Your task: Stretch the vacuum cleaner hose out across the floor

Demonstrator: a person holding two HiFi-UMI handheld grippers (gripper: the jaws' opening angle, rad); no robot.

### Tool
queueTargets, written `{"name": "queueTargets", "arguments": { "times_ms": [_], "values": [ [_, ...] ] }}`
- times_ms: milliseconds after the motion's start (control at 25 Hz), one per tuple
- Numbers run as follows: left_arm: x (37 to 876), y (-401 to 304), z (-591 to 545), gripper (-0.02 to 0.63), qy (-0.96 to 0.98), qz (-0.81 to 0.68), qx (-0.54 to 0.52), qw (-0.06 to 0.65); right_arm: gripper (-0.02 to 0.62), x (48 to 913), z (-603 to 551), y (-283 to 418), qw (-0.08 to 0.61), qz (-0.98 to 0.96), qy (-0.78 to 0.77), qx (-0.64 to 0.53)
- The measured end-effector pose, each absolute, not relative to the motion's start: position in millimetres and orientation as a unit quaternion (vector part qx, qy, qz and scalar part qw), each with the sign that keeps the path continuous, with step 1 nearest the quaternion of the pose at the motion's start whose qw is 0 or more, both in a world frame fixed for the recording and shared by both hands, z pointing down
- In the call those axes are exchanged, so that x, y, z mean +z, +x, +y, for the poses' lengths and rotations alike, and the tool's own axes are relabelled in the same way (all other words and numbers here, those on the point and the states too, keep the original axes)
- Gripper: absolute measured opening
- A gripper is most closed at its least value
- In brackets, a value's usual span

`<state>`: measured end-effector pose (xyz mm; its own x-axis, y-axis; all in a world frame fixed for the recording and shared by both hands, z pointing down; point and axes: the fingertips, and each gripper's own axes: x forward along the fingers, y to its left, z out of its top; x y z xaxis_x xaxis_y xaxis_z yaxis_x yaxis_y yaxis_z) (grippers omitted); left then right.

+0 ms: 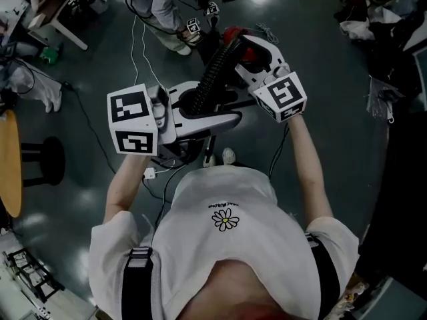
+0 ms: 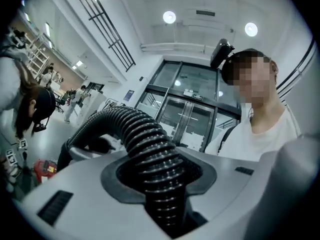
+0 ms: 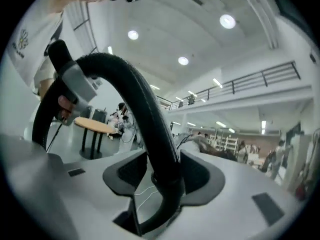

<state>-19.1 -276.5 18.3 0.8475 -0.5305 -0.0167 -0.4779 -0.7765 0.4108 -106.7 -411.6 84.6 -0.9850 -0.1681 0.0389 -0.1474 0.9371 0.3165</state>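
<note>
Hose [image 1: 212,75] arched short between the left tool [image 2: 160,184] and right tool [image 3: 162,179], both pinching it above the floor [image 1: 320,79], so stretching looked barely begun.

Head view: red object [image 1: 231,32] mostly hidden behind hose [image 1: 212,79] and right gripper [image 1: 237,52]; can't identify it. Round table [image 1: 8,165] cut by left edge. Right gripper view: distant people [image 3: 245,151] too small to make out.

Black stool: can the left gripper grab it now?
Probably not: the left gripper is shut on the ribbed vacuum hose, and the stool stands lower, on the floor.
</note>
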Motion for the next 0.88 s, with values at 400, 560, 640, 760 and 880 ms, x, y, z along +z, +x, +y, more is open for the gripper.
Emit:
{"name": "queueTargets", "arguments": {
  "times_ms": [400, 560, 640, 760, 880],
  "values": [
    [36, -36, -245, 0.146, 0.916, -0.293, -0.081, 0.262, 0.19, 119, -383, -129, 0.032, -0.982, 0.055, -0.179],
    [44, -31, -237, 0.146, 0.916, -0.299, -0.05, 0.262, 0.193, 122, -390, -127, 0.083, -0.959, 0.071, -0.26],
    [41, -31, -222, 0.146, 0.922, -0.292, -0.038, 0.251, 0.29, 131, -397, -129, 0.116, -0.953, 0.082, -0.267],
    [29, -27, -208, 0.146, 0.936, -0.269, -0.025, 0.224, 0.302, 154, -413, -143, 0.151, -0.952, 0.07, -0.259],
    [4, -16, -200, 0.146, 0.95, -0.249, -0.019, 0.187, 0.302, 165, -430, -166, 0.136, -0.963, 0.064, -0.226]
  ]
}}
